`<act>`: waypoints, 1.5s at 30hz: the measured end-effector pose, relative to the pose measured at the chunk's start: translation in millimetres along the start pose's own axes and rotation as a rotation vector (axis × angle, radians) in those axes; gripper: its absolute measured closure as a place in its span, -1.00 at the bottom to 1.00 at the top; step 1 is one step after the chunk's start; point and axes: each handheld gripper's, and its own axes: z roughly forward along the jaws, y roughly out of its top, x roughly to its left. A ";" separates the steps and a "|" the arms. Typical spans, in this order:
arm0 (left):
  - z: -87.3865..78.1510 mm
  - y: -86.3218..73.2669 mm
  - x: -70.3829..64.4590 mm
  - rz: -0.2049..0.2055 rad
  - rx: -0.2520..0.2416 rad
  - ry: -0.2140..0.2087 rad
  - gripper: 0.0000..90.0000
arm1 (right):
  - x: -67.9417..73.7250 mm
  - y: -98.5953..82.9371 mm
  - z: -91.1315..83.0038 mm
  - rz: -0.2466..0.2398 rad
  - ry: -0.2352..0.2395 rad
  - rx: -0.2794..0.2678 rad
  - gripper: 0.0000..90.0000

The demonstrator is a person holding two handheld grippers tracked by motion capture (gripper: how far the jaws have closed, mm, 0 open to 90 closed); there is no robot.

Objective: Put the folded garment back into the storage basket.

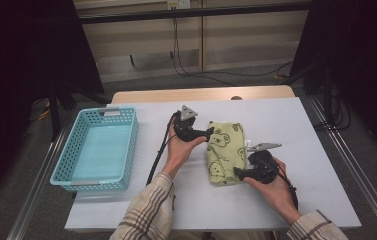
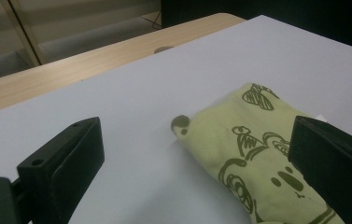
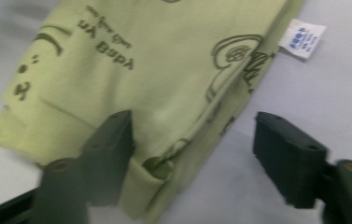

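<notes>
A folded light-green cloth (image 1: 226,152) printed with dark cartoon figures lies in the middle of the white table top (image 1: 286,125). My left gripper (image 1: 207,134) sits at the cloth's far left corner. In the left gripper view, the left gripper (image 2: 194,140) is open wide, with the cloth (image 2: 248,144) corner between its jaws. My right gripper (image 1: 238,174) is at the cloth's near right corner. The right gripper (image 3: 194,135) is open in its own view, one jaw over the cloth (image 3: 141,60), the other over bare table. A white label (image 3: 303,37) sticks out of the cloth's edge.
A light-blue plastic basket (image 1: 130,150) stands on the table's left side, with nothing visible inside. A wooden strip (image 1: 201,94) runs along the table's far edge. Bare table lies right of the cloth and in front of it.
</notes>
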 end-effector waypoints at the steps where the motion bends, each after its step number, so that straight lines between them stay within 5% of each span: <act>1: 1.0 -0.8 0.1 -0.017 -0.002 -0.010 -0.92 | 1.1 0.4 -0.8 0.014 0.007 0.010 -0.25; 5: 1.1 -2.4 5.8 0.003 0.035 0.004 -0.91 | 0.4 0.1 0.5 0.057 0.007 0.025 -0.29; 6: 3.3 -3.2 4.3 -0.032 0.016 0.008 -0.91 | -0.8 0.1 0.5 0.098 0.022 0.043 -0.31; 18: 14.6 0.6 -1.6 -0.001 0.028 0.003 -0.91 | -4.4 -2.3 0.9 0.157 0.081 0.040 -0.14; 21: 19.0 0.4 -1.2 0.003 0.038 0.007 -0.91 | -6.3 -1.3 1.8 0.124 0.101 0.046 -0.09; 25: 19.0 3.4 0.9 -0.016 0.049 0.002 -0.92 | -6.3 0.3 2.0 0.134 0.109 0.060 0.04; 27: 18.5 4.1 1.2 -0.021 0.040 0.007 -0.92 | -7.8 -0.2 2.2 0.135 0.158 0.053 0.26; 31: 23.2 2.2 0.8 -0.036 0.054 0.008 -0.94 | -9.4 -1.0 2.7 0.150 0.168 0.047 0.29; 34: 28.8 -1.1 1.2 -0.008 0.088 0.000 -0.91 | -8.9 -0.5 2.9 0.165 0.208 0.049 0.58; 36: 31.5 -2.9 2.0 -0.049 0.084 -0.003 -0.91 | -9.5 -0.3 3.1 0.167 0.214 0.050 0.60; 45: 46.4 -1.6 4.6 -0.102 0.148 -0.008 -0.54 | -4.8 1.3 1.1 0.129 0.183 0.045 0.73</act>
